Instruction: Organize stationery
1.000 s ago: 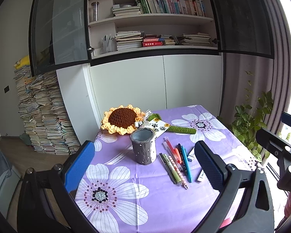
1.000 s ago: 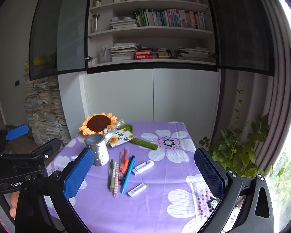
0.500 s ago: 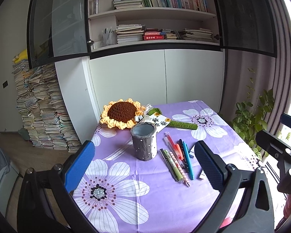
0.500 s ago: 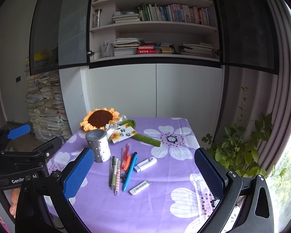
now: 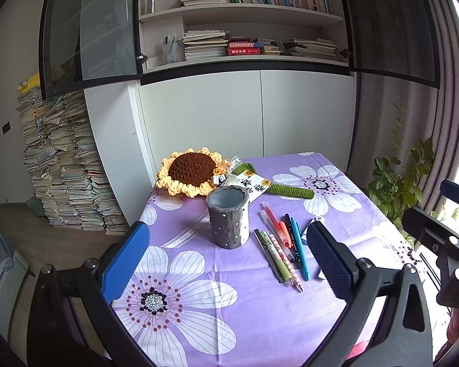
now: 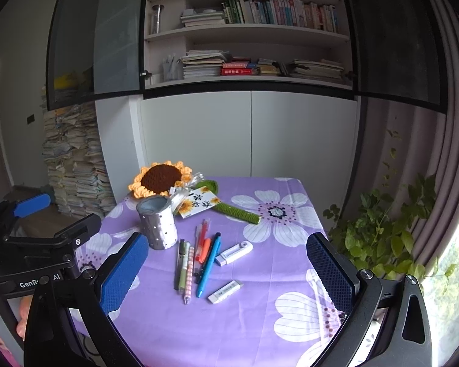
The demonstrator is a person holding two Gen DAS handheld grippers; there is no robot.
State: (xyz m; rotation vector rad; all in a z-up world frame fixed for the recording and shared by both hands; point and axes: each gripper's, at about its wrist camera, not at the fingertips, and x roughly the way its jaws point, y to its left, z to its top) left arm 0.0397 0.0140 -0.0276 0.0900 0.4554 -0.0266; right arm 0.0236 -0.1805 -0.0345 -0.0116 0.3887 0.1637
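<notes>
Pens (image 6: 199,260) side by side beside grey holder (image 6: 157,221)

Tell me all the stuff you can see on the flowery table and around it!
pen holder: 1, grey with dots, upright, left of the pens
pens: about six; blue, orange, red, green, pink, one dark; lying side by side
white sticks: 2, white, right of the pens
crochet sunflower: 1, yellow and brown, green stem, far side
card: 1, white with sunflowers, on the stem
tablecloth: 1, purple with white flowers
bookshelf: 1, white, books inside
paper stacks: tall pile, floor, left
plant: 1, green, right
left hand-held gripper: 1, blue pads, open
right hand-held gripper: 1, blue pads, open
</notes>
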